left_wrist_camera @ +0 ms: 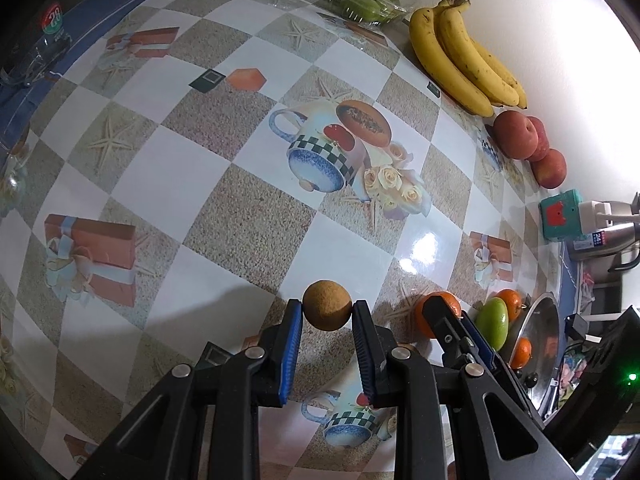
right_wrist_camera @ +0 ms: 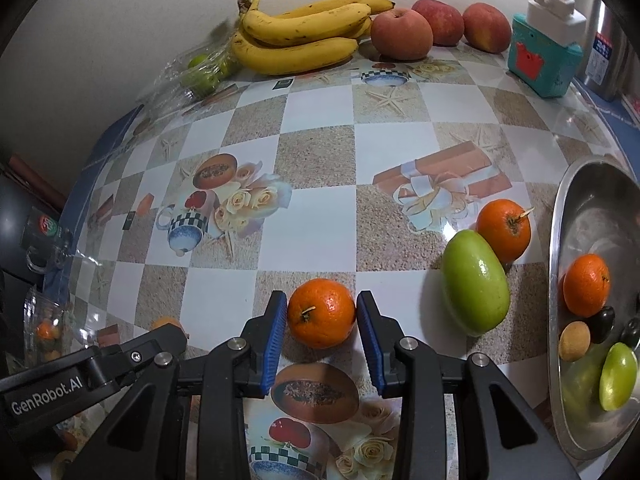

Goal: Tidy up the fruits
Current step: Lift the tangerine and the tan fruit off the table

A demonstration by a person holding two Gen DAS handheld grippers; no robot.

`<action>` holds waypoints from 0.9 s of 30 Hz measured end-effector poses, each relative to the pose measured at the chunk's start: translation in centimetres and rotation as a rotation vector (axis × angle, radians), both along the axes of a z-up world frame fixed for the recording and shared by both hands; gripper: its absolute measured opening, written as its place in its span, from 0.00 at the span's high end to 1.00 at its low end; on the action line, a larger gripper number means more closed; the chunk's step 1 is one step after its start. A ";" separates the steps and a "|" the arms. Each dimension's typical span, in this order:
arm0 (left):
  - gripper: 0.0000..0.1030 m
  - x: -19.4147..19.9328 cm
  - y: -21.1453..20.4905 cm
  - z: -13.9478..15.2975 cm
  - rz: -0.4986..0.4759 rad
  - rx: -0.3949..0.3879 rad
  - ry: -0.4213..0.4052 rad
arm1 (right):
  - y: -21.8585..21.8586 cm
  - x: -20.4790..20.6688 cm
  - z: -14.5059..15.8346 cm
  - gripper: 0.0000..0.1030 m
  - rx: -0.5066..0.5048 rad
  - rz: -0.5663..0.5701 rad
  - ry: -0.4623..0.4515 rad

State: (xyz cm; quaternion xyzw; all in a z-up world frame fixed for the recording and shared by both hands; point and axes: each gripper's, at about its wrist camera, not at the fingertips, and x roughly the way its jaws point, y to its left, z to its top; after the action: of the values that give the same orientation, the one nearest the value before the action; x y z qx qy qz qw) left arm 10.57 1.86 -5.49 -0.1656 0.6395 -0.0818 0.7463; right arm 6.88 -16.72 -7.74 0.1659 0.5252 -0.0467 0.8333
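Observation:
My left gripper (left_wrist_camera: pixel 327 309) is shut on a small round tan fruit (left_wrist_camera: pixel 327 305) and holds it above the tablecloth. My right gripper (right_wrist_camera: pixel 322 314) is closed around an orange (right_wrist_camera: pixel 321 313) that rests on the table; its pads touch both sides. The right gripper also shows in the left wrist view (left_wrist_camera: pixel 444 316). A green oval fruit (right_wrist_camera: pixel 476 282) and a second orange (right_wrist_camera: pixel 505 229) lie to the right. A steel bowl (right_wrist_camera: pixel 592 184) at the right edge holds an orange, a tan fruit, a green fruit and dark fruits.
Bananas (right_wrist_camera: pixel 304 36) and three red apples (right_wrist_camera: pixel 402 34) line the back wall. A clear bag of green fruit (right_wrist_camera: pixel 200 74) lies at the back left. A teal toy box (right_wrist_camera: pixel 546 62) stands at the back right. A clear container (right_wrist_camera: pixel 44 328) sits at the left edge.

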 end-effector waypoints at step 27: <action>0.73 0.2 0.1 0.4 -0.005 -0.028 -0.011 | -0.2 -1.3 1.4 0.64 0.059 -0.012 -0.035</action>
State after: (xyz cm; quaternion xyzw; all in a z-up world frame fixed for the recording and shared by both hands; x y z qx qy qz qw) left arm 10.76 1.97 -5.11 -0.1741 0.6345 -0.0936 0.7472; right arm 5.55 -16.89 -6.39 0.1943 0.5105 -0.0335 0.8370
